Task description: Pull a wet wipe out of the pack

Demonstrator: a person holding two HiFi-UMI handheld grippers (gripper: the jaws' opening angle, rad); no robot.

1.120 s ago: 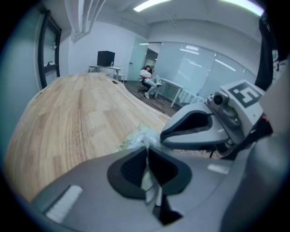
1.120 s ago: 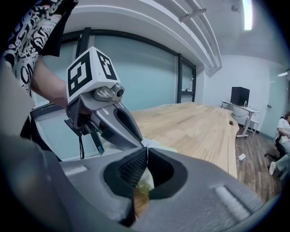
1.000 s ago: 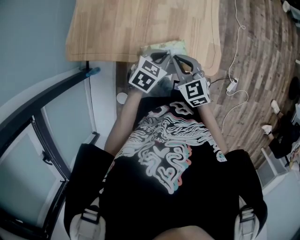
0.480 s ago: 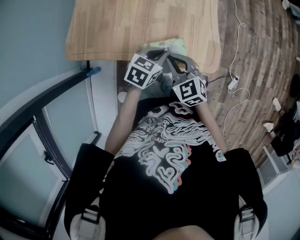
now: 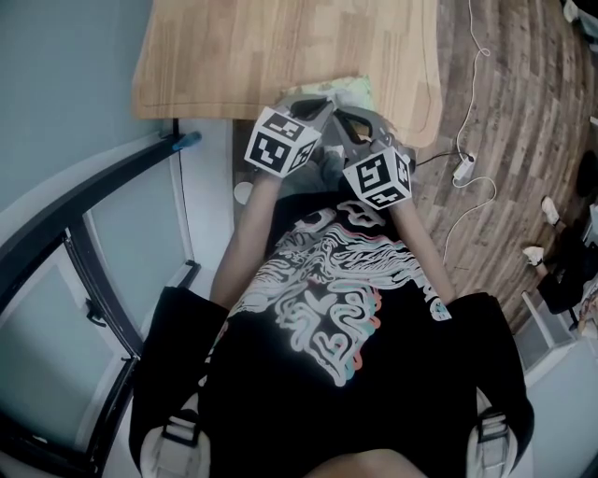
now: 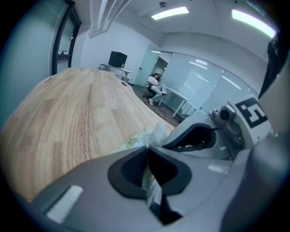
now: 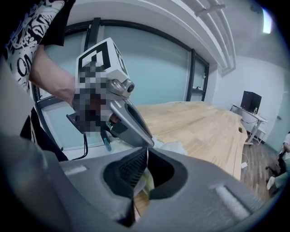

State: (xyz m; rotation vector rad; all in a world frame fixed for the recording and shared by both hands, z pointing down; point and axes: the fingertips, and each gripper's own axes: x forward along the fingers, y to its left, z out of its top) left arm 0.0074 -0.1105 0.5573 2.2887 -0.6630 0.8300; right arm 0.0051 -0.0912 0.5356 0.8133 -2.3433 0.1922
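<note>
L gripper (image 6: 147, 149) jaws pinch wet wipe (image 6: 158, 132), R gripper (image 7: 147, 153) jaws pinch pack (image 7: 147, 183)

Open-plan office, as it seems. Long light wooden table (image 5: 280, 56); tall glass partition walls (image 6: 206, 84); long white strip lights in ceiling (image 6: 170, 12); black flat monitor (image 6: 118, 59) on white desk (image 6: 118, 70) far behind; person seated on chair (image 6: 155, 85); brown wood-plank floor (image 5: 505, 112) with thin white cable (image 5: 472, 191).

Looking down, we've got the left gripper (image 5: 320, 105) and right gripper (image 5: 348, 119) nosed together right over the pale green pack (image 5: 353, 89) at the near edge of our wooden table (image 5: 280, 47), white cable (image 5: 485, 58) snaking across the plank floor (image 5: 533, 103)
</note>
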